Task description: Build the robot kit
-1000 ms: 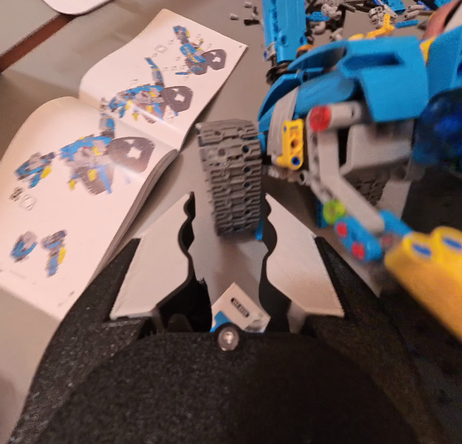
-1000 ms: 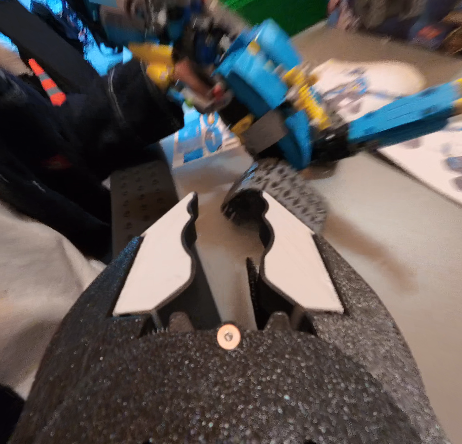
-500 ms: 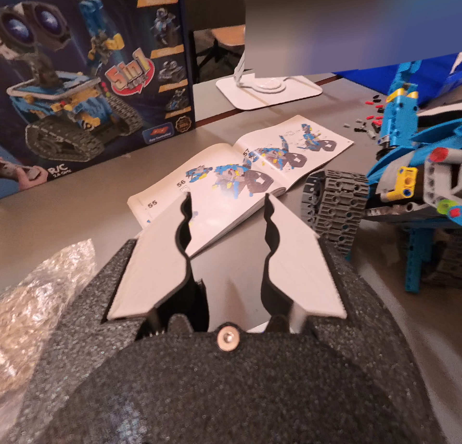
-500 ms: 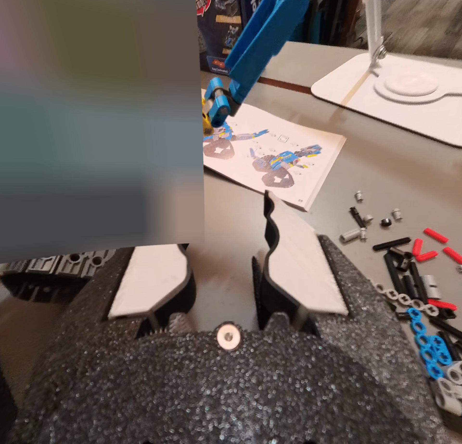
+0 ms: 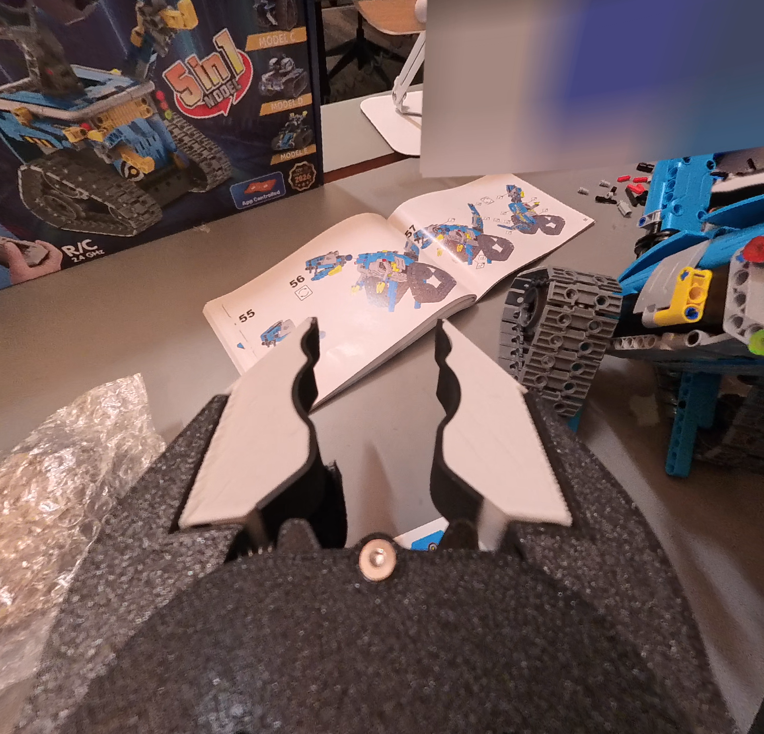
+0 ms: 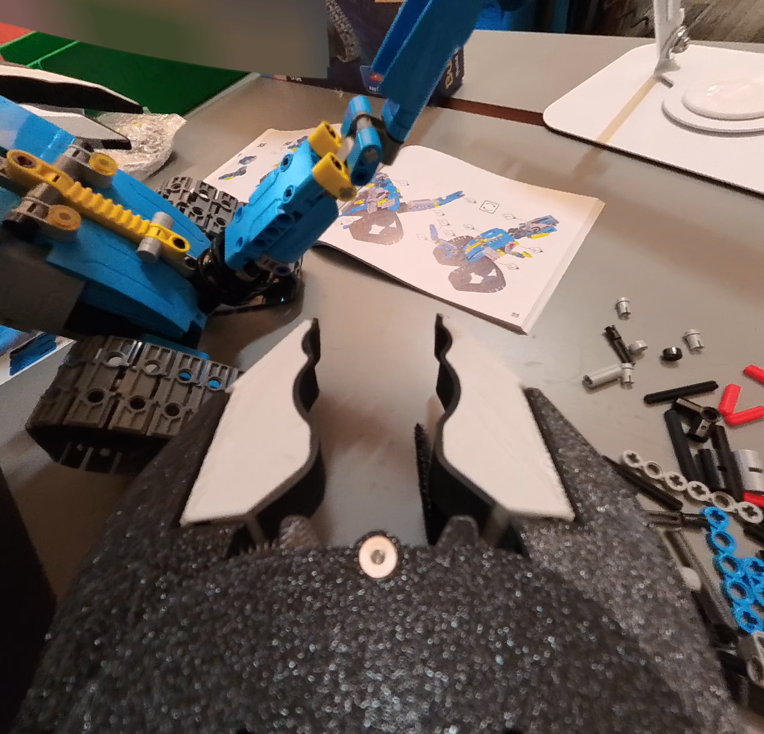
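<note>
A blue, yellow and grey brick-built tracked vehicle (image 5: pixel 682 301) stands on the grey table at the right of the left wrist view, its grey track (image 5: pixel 558 334) nearest my fingers. In the right wrist view the same model (image 6: pixel 124 251) fills the left, with its blue arm (image 6: pixel 417 48) raised. My left gripper (image 5: pixel 376 329) is open and empty, above the edge of an open instruction booklet (image 5: pixel 392 284). My right gripper (image 6: pixel 376 325) is open and empty over bare table, just right of the model's dark track (image 6: pixel 124 400). The booklet (image 6: pixel 454 226) lies beyond it.
A dark toy box (image 5: pixel 144 94) stands at the back left. Crumpled clear plastic (image 5: pixel 62 466) lies at the left. Loose small parts, black, red, grey and blue (image 6: pixel 703 445), lie at the right. A white stand base (image 6: pixel 682 106) sits at the back right.
Both grippers pulled back from the model. The left one had a track between its fingers a second ago and now sits away from it, level with the booklet. The right view has steadied.
</note>
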